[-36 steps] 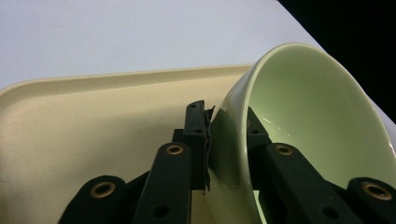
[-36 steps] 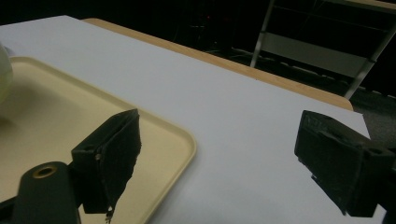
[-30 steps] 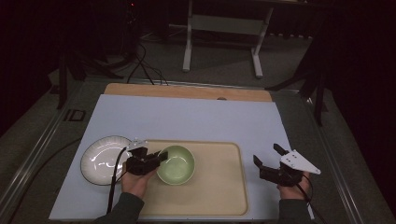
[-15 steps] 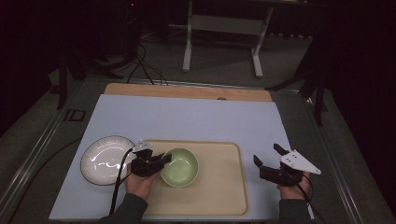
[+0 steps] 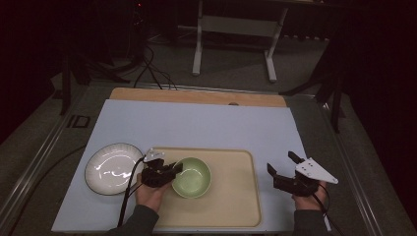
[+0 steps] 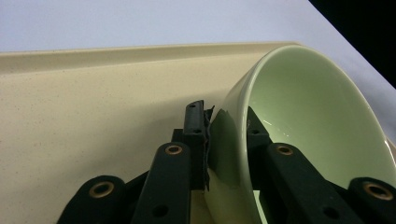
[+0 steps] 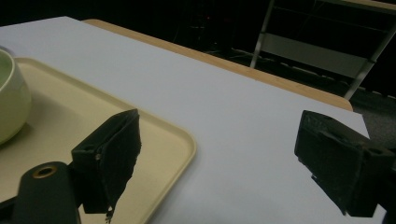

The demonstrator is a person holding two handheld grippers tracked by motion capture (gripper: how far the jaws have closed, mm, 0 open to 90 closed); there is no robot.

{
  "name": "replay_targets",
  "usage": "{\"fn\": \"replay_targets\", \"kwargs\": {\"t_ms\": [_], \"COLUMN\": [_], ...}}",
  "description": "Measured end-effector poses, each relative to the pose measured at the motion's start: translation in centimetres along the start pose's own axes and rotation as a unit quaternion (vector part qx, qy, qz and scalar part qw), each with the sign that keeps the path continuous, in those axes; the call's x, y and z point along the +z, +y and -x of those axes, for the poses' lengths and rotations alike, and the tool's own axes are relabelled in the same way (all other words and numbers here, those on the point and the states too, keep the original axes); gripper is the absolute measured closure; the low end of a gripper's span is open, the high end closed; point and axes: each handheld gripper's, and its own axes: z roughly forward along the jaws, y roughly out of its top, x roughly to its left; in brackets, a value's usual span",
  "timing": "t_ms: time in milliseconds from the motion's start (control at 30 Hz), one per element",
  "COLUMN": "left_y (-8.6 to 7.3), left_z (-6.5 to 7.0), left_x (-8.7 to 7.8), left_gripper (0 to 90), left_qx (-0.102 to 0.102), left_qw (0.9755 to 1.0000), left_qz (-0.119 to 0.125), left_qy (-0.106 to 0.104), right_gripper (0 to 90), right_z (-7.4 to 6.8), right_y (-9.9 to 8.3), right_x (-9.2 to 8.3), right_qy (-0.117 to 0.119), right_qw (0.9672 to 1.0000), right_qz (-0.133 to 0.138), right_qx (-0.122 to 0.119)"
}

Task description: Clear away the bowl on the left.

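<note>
A pale green bowl [image 5: 193, 178] sits on the left half of a beige tray [image 5: 231, 201]. My left gripper [image 5: 174, 170] is shut on the bowl's near-left rim. In the left gripper view one jaw is inside the bowl [image 6: 308, 116] and the other presses its outer wall, with the left gripper [image 6: 225, 122] clamped on the rim over the tray [image 6: 93, 107]. My right gripper [image 5: 281, 162] hovers open over the blue-white table, right of the tray. The right gripper [image 7: 219, 135] has nothing between its jaws; the bowl [image 7: 10, 100] shows far left on the tray [image 7: 70, 112].
A white plate [image 5: 112, 168] lies on the table just left of the tray, close behind my left hand. A wooden strip [image 5: 196, 96] runs along the table's far edge. Cables and a metal stand are on the dark floor beyond.
The left gripper and the bowl have shifted slightly to the right and nearer on the tray. The right gripper has stayed where it was.
</note>
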Motion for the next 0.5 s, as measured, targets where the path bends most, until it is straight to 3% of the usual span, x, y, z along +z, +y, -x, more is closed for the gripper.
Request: {"fn": "replay_targets", "kwargs": {"t_ms": [200, 500], "left_y": [-0.04, -0.06], "left_z": [0.13, -0.02], "left_x": [0.28, 0.76], "left_gripper": [79.4, 79.0], "left_qx": [0.009, 0.013], "left_qw": [0.9999, 0.9996], "left_qz": [0.007, -0.004], "left_qy": [0.01, 0.025], "right_gripper": [13.9, 14.0], "right_z": [-0.04, -0.03], "right_y": [0.0, -0.01], "right_x": [0.02, 0.03], "right_qy": [0.001, 0.001], "right_qw": [1.0, 1.0], "right_qz": [0.0, -0.001], "right_qx": [0.0, 0.0]}}
